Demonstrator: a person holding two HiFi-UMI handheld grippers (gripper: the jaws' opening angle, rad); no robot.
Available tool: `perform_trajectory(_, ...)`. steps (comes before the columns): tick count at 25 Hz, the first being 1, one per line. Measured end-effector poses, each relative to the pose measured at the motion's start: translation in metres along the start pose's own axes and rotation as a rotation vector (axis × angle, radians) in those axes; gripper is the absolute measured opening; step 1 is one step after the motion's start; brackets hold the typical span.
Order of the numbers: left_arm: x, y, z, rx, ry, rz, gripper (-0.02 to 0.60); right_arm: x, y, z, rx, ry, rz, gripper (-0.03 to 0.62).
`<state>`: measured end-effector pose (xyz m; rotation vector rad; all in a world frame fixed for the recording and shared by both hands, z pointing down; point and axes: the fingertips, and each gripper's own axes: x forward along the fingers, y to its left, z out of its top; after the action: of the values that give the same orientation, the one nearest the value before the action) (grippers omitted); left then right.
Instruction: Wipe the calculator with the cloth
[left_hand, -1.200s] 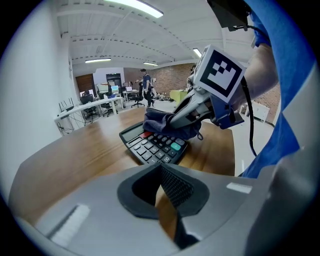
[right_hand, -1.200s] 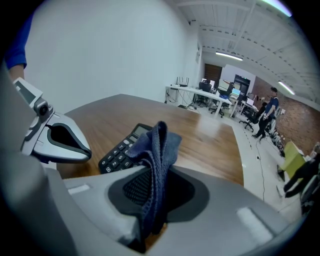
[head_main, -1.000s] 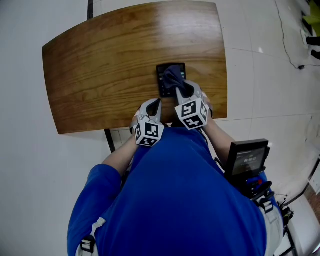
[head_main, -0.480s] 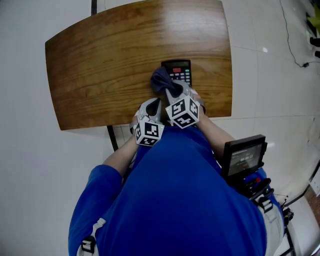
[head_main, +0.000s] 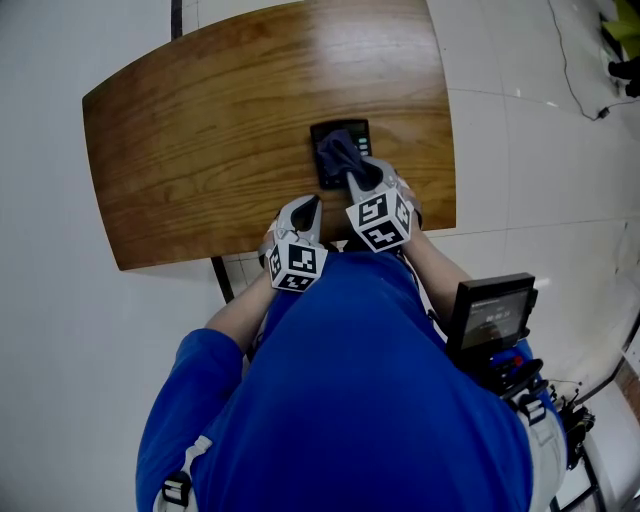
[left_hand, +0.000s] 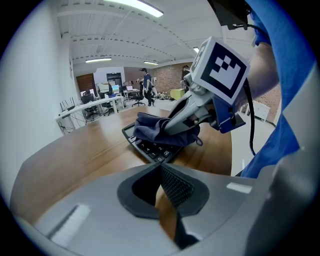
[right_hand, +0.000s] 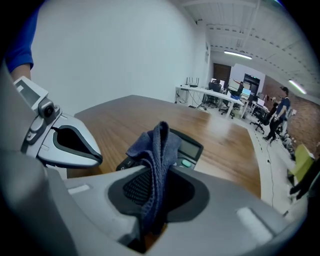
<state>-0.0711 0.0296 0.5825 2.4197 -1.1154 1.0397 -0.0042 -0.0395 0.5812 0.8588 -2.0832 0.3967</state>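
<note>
Calculator (head_main: 340, 125) lies lengthwise, pointing straight away; cloth (head_main: 338, 152) atop

Bright, even overhead light fills my head view. The worktop (head_main: 250, 120) carries a pale sheen across its far middle, and small glints dot the glossy floor (head_main: 520, 95). Shadows are soft and short. Both tongs views bulge like a fisheye, with dark corners and lines bowing at the rim. Ceiling strip lights (left_hand: 135, 6) burn white. The bodies of my left tongs (left_hand: 161, 172) and right tongs (right_hand: 155, 182) loom soft against the lens, though the cloth (right_hand: 160, 140) shows its weave.
</note>
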Motion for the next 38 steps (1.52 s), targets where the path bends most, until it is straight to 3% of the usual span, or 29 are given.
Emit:
perform_trajectory(6,0.008,-0.005,-0.001,0.012,0.008,-0.023,0.006,-0.004,-0.028,-0.024,0.081,0.024,-0.056,0.067)
perform_trajectory(12,0.009,-0.003,-0.001,0.002,0.004,-0.012,0.006,-0.006,-0.037,-0.029,0.087,0.043,-0.082,0.067)
perform_trajectory(17,0.008,-0.003,-0.005,-0.007,0.004,-0.001,0.006,-0.006,-0.017,-0.014,0.067,0.004,-0.033,0.067)
perform_trajectory(26,-0.018,-0.001,-0.010,-0.010,0.039,0.028,0.006,0.002,0.056,0.017,-0.016,-0.046,0.127,0.067)
perform_trajectory(38,-0.013,-0.001,-0.010,0.014,0.048,0.005,0.006,0.004,0.037,0.004,0.022,-0.021,0.082,0.067)
